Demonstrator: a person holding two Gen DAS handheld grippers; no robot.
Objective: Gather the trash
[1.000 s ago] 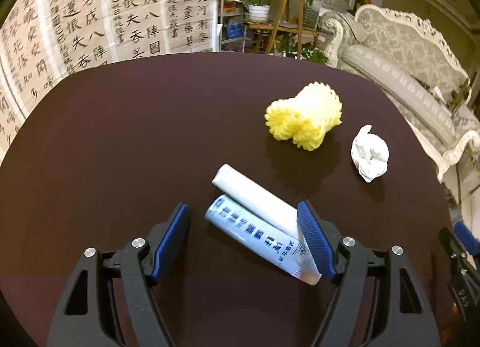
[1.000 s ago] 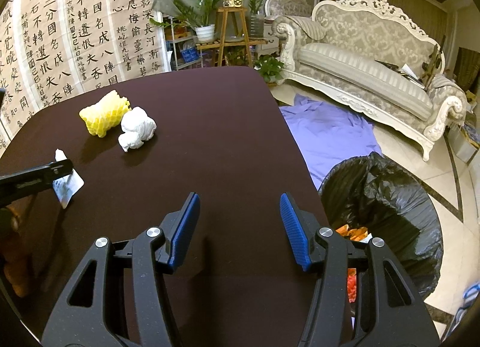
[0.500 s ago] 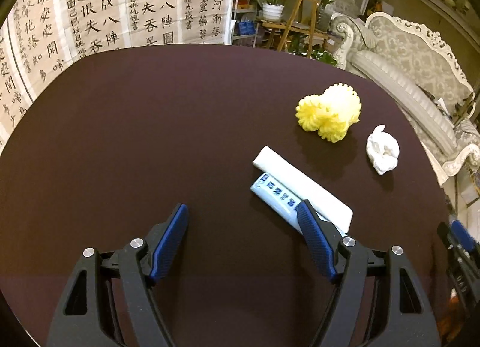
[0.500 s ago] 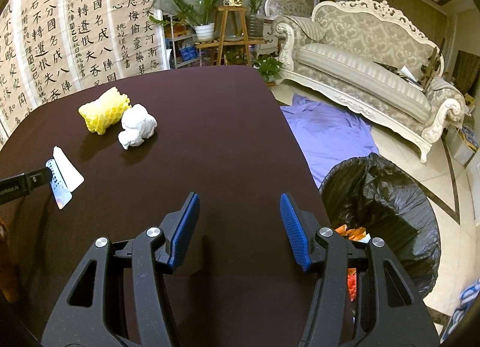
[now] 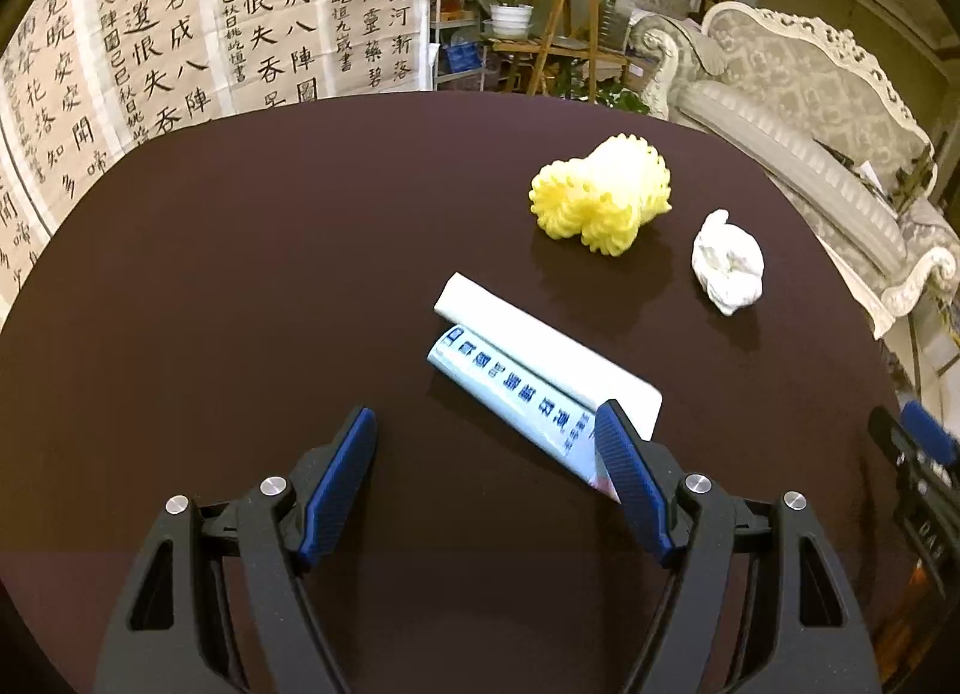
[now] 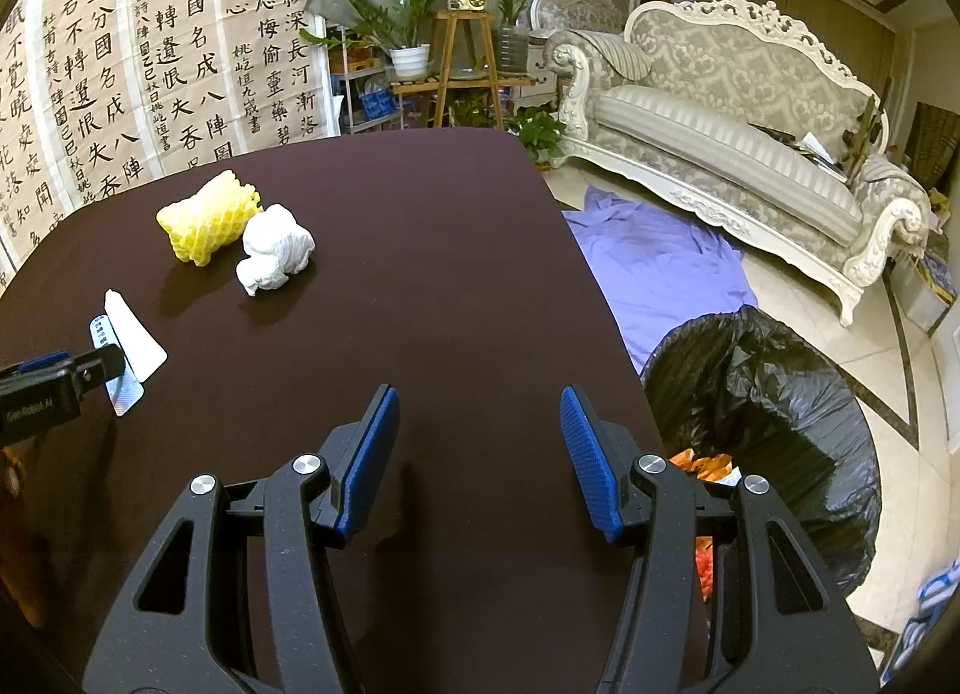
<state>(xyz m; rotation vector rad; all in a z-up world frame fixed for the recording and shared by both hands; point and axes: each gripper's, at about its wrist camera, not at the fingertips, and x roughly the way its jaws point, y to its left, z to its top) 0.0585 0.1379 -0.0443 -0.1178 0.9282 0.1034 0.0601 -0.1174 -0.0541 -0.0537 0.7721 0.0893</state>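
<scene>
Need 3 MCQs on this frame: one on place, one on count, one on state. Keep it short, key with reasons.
1. Where is the black-lined trash bin?
A. On the table
B. On the floor beside the table's edge
C. On the sofa

2. How many loose pieces of trash lie on the table?
A. One
B. Two
C. Three

3. What state is the left gripper in?
A. Open, holding nothing
B. Shut on the paper wad
C. Shut on the foam net

Key:
1 B: the right wrist view shows the bin on the tiled floor, below the table's right edge.
2 C: yellow foam net, white crumpled paper wad and flat printed wrapper.
3 A: its fingers stand apart over bare tabletop; the wrapper lies flat, its end behind the right-hand finger, not between the two.
</scene>
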